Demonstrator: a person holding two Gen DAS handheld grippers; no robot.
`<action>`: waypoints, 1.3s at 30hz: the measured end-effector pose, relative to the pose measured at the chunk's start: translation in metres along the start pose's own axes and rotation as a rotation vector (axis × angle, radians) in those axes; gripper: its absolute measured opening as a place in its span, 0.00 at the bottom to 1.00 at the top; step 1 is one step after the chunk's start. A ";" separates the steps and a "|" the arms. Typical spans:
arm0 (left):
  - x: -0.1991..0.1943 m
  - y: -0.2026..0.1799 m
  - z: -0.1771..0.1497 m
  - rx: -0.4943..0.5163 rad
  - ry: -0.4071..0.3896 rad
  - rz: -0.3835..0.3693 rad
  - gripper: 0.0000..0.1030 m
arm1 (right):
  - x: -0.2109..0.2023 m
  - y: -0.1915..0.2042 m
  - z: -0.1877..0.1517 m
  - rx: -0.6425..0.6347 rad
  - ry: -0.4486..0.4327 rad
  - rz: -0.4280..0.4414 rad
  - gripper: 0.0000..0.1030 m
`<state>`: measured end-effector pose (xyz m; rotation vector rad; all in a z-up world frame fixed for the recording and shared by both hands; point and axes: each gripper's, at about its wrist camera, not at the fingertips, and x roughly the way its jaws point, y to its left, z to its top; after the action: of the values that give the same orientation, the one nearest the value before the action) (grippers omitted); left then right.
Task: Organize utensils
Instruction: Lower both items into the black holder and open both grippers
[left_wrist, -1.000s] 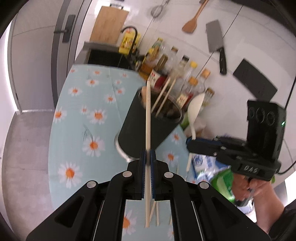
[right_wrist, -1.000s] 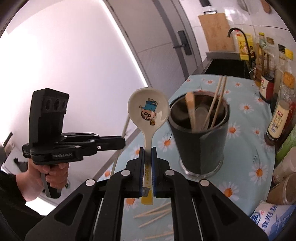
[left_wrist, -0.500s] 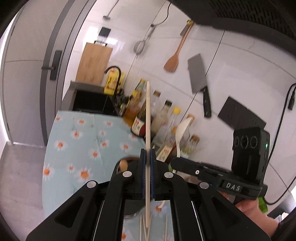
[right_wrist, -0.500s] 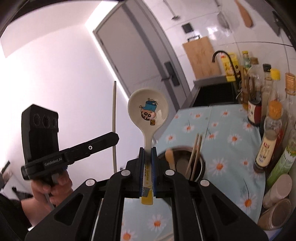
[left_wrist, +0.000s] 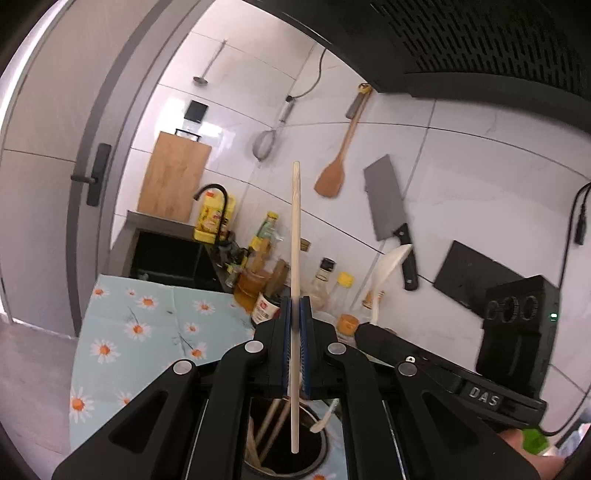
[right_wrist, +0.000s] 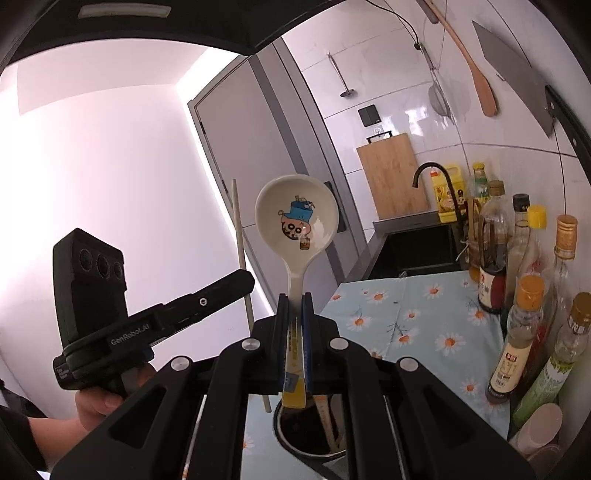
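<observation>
A: Left gripper state?
B: Jaws were clamped on a single pale wooden chopstick, held near upright. Its lower tip sat inside the mouth of the dark round utensil holder directly below.
A: Right gripper?
B: Jaws pinched together on the handle of a white ceramic soup spoon with a cartoon figure printed in the bowl. Bowl up; the yellow handle end hung just above the holder's opening.
A: Holder location?
B: On the daisy-print light-blue tablecloth, towards the table's near edge, under both grippers. More wooden chopsticks leaned inside it, plus a white spoon-like piece I couldn't identify.
A: Surroundings?
B: Sauce bottles lined the table's wall edge. A wooden spatula and a grey cleaver hung on the tiled wall; a wooden cutting board stood behind the black sink.
</observation>
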<state>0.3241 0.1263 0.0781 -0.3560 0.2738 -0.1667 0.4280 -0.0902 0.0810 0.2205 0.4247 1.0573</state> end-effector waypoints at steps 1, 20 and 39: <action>0.001 0.002 -0.002 -0.009 0.000 -0.009 0.04 | 0.002 0.000 -0.002 -0.012 -0.007 -0.011 0.08; 0.021 0.007 -0.061 0.039 0.090 0.027 0.04 | 0.031 -0.019 -0.060 -0.022 0.065 -0.118 0.08; 0.000 0.015 -0.073 -0.007 0.125 0.069 0.05 | 0.028 -0.008 -0.072 -0.004 0.124 -0.110 0.20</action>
<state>0.3039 0.1168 0.0066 -0.3427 0.4102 -0.1200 0.4147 -0.0717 0.0071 0.1266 0.5404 0.9672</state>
